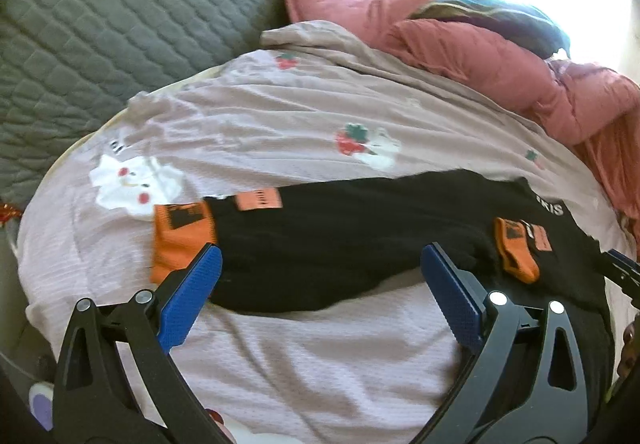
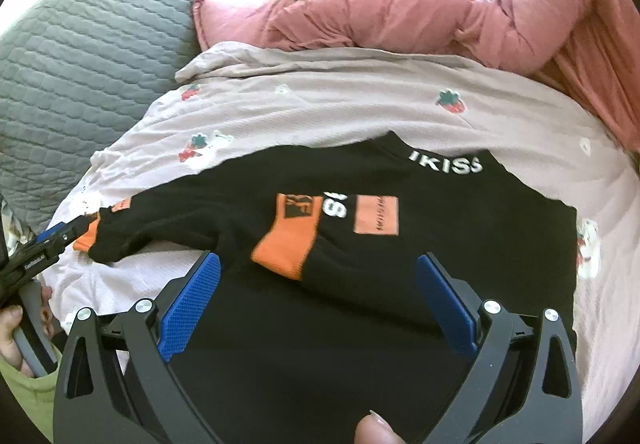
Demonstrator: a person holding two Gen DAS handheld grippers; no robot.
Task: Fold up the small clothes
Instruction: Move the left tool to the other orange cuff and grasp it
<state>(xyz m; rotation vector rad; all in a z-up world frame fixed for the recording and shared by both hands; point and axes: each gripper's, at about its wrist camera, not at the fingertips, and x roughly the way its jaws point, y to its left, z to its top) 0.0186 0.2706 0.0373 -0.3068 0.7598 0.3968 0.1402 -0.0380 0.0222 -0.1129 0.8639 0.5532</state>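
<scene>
Black sweater (image 2: 400, 244) w/ orange cuffs is laid flat on pink bedsheet (image 2: 320, 107). Left gripper (image 1: 320, 276) & right gripper (image 2: 318, 284) are held apart, nothing clamped. Sweater's hem is cut off by frame.

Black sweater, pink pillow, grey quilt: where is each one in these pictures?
black sweater (image 2: 440, 211): right wrist view, on its chest.
pink pillow (image 2: 360, 15): right wrist view, on its middle.
grey quilt (image 1: 120, 23): left wrist view, on its stitched surface.
</scene>
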